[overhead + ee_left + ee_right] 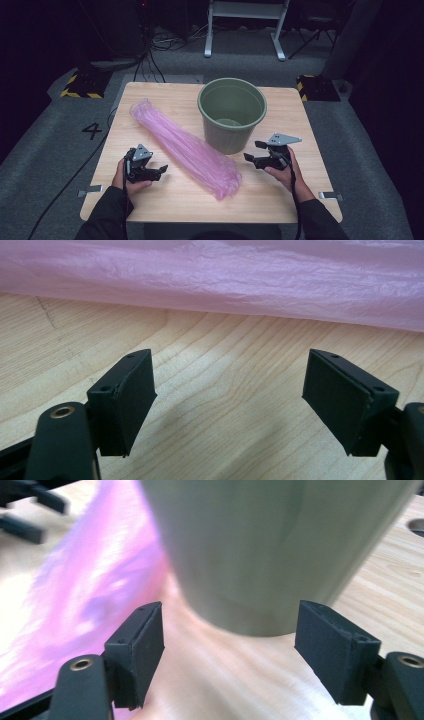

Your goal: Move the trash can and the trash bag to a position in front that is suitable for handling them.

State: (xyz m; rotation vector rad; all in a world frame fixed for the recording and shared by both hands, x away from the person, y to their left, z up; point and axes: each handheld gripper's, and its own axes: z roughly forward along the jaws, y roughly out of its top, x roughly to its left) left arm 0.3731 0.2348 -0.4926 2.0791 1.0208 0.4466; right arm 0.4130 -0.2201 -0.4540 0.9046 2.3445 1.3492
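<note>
Two grippers are in my hands, one on either side of the pink plastic bag (pixel 184 148), which lies stretched out as a long crumpled roll slanting across the wooden bench (pixel 150 197) from the far left toward the near middle. My left gripper (pixel 161 170) sits low over the bench just beside the bag's near half, its fingers (pixel 127 402) spread wide with bare wood between them; in the left gripper view the bag runs across just beyond the fingertips, not touching them. My right gripper (pixel 253 151) hovers near the foot of the green bucket (pixel 232 114), which stands upright on the far middle of the bench with the bag's near end just beside its base. Its fingers (pixel 140 647) are also wide apart, holding nothing, with the bucket's wall close ahead of them.
</note>
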